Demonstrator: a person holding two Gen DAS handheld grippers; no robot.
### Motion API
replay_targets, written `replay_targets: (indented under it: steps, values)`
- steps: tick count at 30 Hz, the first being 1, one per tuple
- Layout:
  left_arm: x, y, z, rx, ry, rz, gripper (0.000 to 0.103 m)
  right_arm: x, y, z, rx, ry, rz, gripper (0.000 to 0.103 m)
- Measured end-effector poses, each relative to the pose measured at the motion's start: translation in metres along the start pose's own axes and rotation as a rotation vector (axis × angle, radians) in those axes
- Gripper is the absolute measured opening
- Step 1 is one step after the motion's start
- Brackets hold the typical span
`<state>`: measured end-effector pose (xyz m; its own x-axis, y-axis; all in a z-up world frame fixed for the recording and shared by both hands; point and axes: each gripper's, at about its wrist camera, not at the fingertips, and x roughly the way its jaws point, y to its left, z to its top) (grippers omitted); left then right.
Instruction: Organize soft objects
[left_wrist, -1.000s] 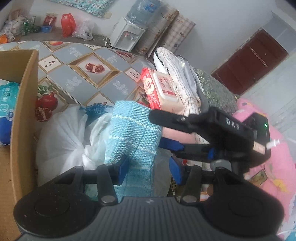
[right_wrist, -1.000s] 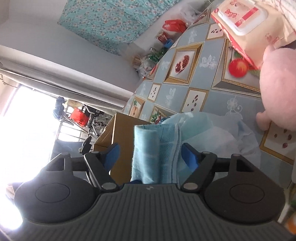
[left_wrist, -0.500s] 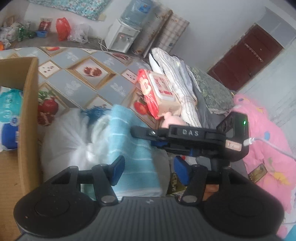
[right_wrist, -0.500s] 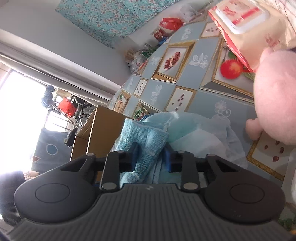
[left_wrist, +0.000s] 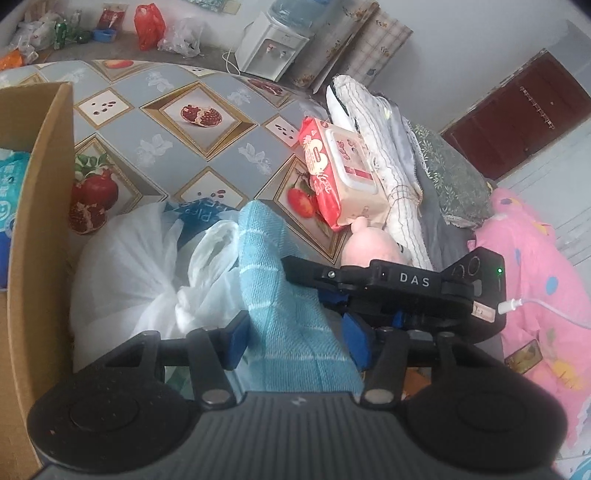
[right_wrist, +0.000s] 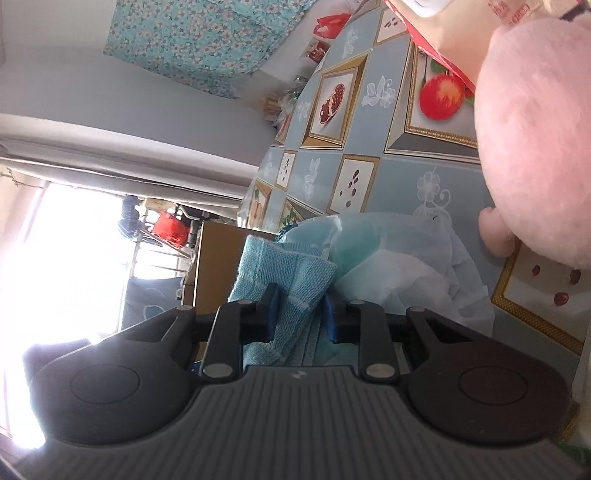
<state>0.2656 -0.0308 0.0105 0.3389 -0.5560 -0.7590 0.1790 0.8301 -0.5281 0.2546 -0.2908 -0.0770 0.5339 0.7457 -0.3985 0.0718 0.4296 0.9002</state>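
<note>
The right tool (right_wrist: 300, 312) is clamped on the towel (left_wrist: 280, 295); the left tool (left_wrist: 295, 339), half wide, straddles its lower fold, just closing. Lift both evenly, clearing the bag (left_wrist: 147, 266), toward the box (left_wrist: 37, 221) beyond.

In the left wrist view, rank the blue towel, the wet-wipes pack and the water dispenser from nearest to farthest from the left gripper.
1. Blue towel: between the fingers of the left gripper, draped over the white bag.
2. Wet-wipes pack: farther out, to the right on the patterned tablecloth, against the folded bedding.
3. Water dispenser: farthest, on the floor by the back wall.
</note>
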Motion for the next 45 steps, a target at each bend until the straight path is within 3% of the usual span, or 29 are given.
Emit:
replay_targets:
  steps: [2, 3, 6, 13, 23, 28, 33, 39, 45]
  values:
    - [0.005, -0.003, 0.002, 0.007, 0.007, 0.007, 0.055, 0.001, -0.006, 0.002, 0.027, 0.004, 0.027, 0.023]
    - [0.008, -0.004, 0.003, 0.007, 0.01, 0.013, 0.049, 0.001, -0.011, 0.003, 0.041, 0.006, 0.042, 0.023]
    - [0.009, -0.007, 0.003, 0.017, 0.004, 0.034, 0.021, 0.0, -0.017, 0.004, 0.075, 0.002, 0.069, 0.023]
    - [-0.018, -0.018, -0.01, 0.077, -0.071, 0.017, 0.016, -0.013, 0.012, -0.007, 0.008, -0.028, 0.068, 0.023]
    - [-0.107, -0.001, -0.037, 0.084, -0.228, -0.036, 0.016, -0.014, 0.113, -0.038, -0.208, -0.02, 0.073, 0.023]
    - [-0.159, 0.035, -0.054, 0.028, -0.322, -0.014, 0.016, 0.03, 0.176, -0.06, -0.345, 0.047, 0.071, 0.023]
    - [-0.189, 0.098, -0.067, -0.137, -0.357, 0.039, 0.016, 0.107, 0.23, -0.088, -0.484, 0.171, -0.006, 0.023]
    - [-0.19, 0.167, -0.067, -0.292, -0.3, 0.126, 0.016, 0.198, 0.261, -0.119, -0.574, 0.309, -0.175, 0.023]
    - [-0.163, 0.214, -0.057, -0.36, -0.188, 0.225, 0.016, 0.254, 0.257, -0.137, -0.611, 0.39, -0.362, 0.023]
